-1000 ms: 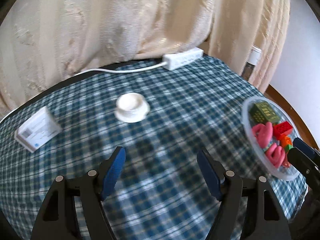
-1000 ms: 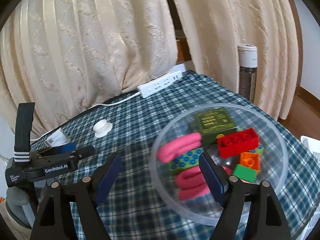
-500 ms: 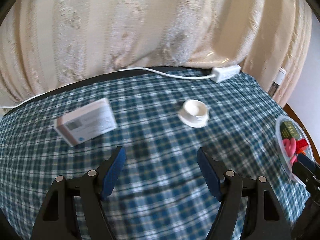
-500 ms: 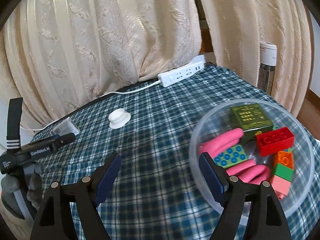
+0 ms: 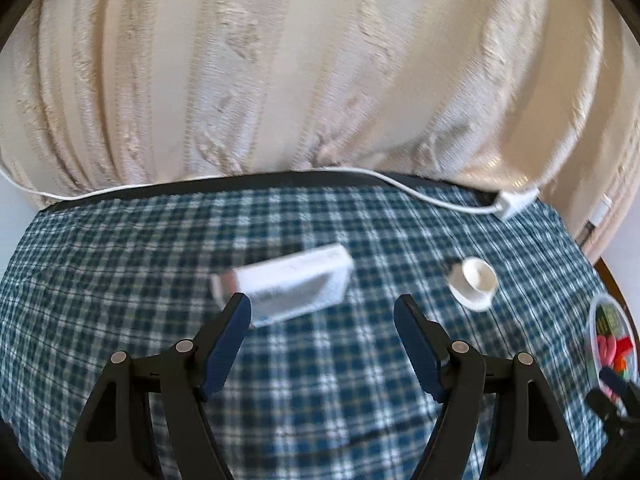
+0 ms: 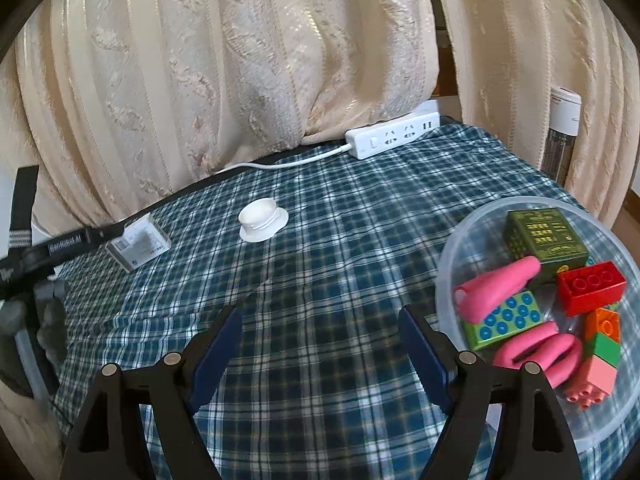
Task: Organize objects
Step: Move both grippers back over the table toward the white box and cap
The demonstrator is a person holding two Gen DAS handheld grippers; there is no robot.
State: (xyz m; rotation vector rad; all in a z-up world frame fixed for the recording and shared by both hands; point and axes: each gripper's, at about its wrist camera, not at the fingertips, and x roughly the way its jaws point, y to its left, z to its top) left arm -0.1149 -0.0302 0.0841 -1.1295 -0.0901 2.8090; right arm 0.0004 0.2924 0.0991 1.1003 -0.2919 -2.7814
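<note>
Curtain [image 6: 224,80]: cream, patterned, hangs behind the desk across both views
Desk [image 6: 320,280]: covered in a blue-green check cloth, runs ahead of and under both sets of jaws
Bowl [image 6: 452,248]: clear, just right of the right jaws; holds a green box, pink pieces and coloured bricks, so most of the sorting looks done
Strip [image 6: 394,136]: white power strip, far ahead of the right jaws by the curtain, cord trailing left
Box [image 5: 284,286]: white, flat on the cloth, just ahead of the left jaws, nearer their left finger; seems next to collect
Lid [image 5: 474,282]: small, white, ahead and right of the left jaws; still loose
Left gripper [image 5: 322,324]: jaws spread, nothing between them
Right gripper [image 6: 320,336]: jaws spread, nothing held, over bare cloth
</note>
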